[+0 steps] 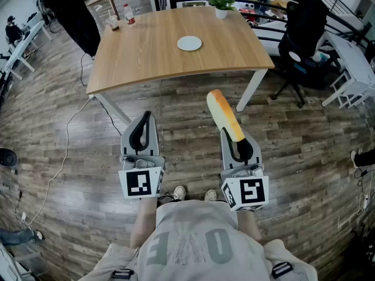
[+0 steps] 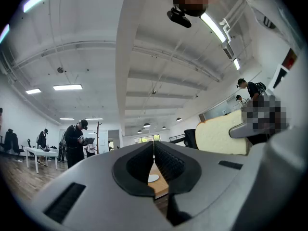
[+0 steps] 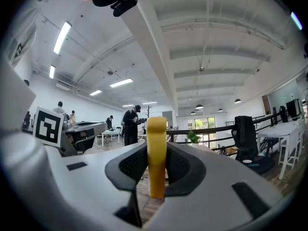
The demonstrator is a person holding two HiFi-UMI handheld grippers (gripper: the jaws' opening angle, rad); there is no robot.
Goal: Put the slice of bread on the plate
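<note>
an open-plan office: wooden table (image 1: 146, 54), black office chair (image 1: 303, 27), white desks (image 1: 355, 60), ceiling strip lights (image 3: 62, 37).

The right gripper (image 3: 157, 170) is clamping the slice of bread (image 3: 157, 138) between its two dark pads, with one pad pressing on each flat face. The slice is standing upright and edge-on to the camera. Its yellow crust is facing the lens and its top is rising above the jaws. The left gripper (image 3: 86, 127) is showing at the left, its marker cube (image 3: 48, 126) towards the camera. Wooden floor (image 3: 144, 203) is showing below the jaws. Beyond, a potted plant (image 3: 193, 137) is standing right of the slice and a black chair (image 3: 243, 134) further right. A person in dark clothes (image 3: 131, 125) is standing left of the slice.
</note>
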